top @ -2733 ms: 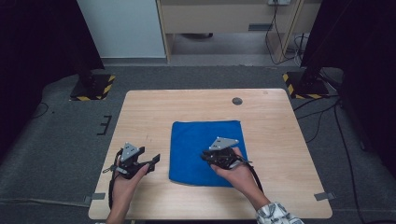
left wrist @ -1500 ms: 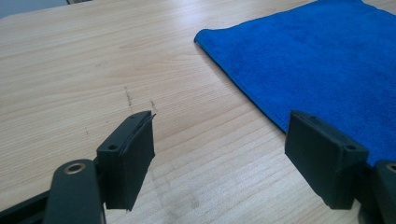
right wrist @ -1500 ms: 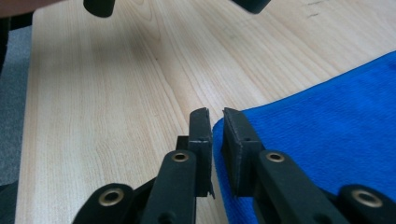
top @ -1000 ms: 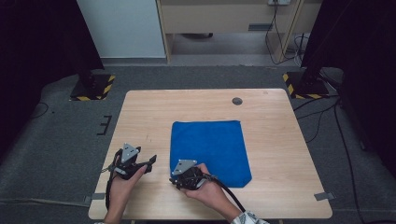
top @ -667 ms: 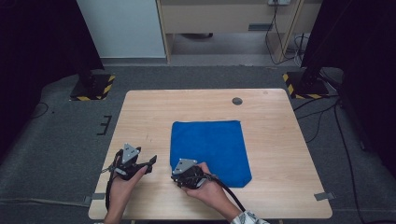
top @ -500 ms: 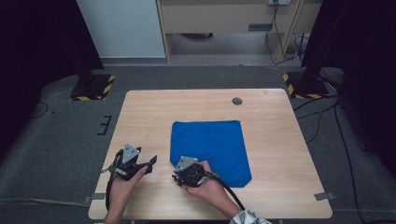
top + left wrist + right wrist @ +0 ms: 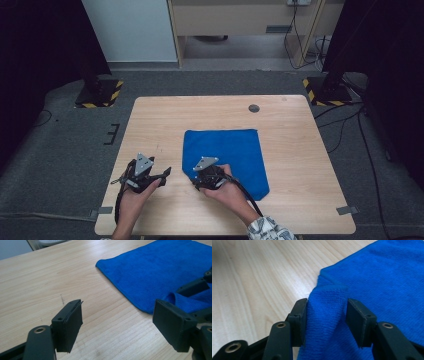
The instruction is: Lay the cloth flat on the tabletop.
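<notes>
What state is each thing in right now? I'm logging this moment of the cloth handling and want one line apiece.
blue cloth: lying flat on the table, its near left corner lifted between the right gripper's jaws.
right gripper: jaws have just been opening, cloth corner between them, pads no longer pressing it.
left gripper: open, nothing between its jaws, held over bare wood beside the cloth.
table: wooden top, a small dark round disc near its far edge.
</notes>
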A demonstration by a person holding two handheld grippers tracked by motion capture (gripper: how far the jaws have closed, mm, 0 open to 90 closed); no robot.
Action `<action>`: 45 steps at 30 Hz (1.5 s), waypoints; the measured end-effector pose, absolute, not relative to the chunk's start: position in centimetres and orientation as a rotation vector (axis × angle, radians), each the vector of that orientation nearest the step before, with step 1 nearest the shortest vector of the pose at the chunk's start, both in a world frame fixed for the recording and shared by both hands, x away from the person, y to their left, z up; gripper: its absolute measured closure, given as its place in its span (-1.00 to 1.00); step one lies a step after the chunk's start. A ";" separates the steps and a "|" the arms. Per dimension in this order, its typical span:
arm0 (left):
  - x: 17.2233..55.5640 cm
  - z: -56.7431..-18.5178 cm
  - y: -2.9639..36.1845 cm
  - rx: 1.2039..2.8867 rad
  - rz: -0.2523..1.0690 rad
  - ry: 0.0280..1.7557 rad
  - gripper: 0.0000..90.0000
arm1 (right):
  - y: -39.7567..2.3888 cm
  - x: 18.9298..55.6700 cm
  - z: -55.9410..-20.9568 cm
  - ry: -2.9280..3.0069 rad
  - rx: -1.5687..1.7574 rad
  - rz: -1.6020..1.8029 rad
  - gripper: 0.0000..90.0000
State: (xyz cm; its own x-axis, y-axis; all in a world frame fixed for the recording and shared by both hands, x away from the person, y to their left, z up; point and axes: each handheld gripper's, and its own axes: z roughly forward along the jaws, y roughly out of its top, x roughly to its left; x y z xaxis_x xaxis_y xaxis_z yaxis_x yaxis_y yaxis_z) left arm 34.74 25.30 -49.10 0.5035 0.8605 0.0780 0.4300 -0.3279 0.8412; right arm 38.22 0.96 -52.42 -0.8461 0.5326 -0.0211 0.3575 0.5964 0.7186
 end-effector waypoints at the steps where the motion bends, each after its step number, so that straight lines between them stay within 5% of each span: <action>1: 34.7 -49.1 25.2 1.951 0.683 1.053 -0.48 | 1.0 38.3 -52.4 2.593 0.736 1.081 0.16; 5: 34.7 -49.1 25.0 1.958 0.679 1.046 -0.48 | 0.7 38.7 -52.1 2.587 0.740 1.089 0.38; 17: 34.8 -49.4 25.3 1.946 0.657 1.060 -0.48 | -1.9 40.9 -51.6 2.513 0.926 1.062 0.07; 28: 37.5 -48.5 25.0 1.904 0.619 1.072 -0.47 | -1.4 40.3 -50.6 2.561 0.855 1.059 0.79; 45: 48.1 -49.0 22.0 1.967 0.523 1.160 -0.41 | -1.1 38.6 -50.2 2.562 0.825 1.261 0.92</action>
State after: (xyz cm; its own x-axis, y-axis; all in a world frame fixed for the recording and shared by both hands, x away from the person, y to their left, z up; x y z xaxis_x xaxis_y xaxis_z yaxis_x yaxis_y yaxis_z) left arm 48.15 22.05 -48.98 0.4995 0.8655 -0.0369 0.5456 -0.2812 0.7895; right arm 38.57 -1.13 -50.23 -0.8327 0.5465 0.0889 0.4039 0.4898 0.7726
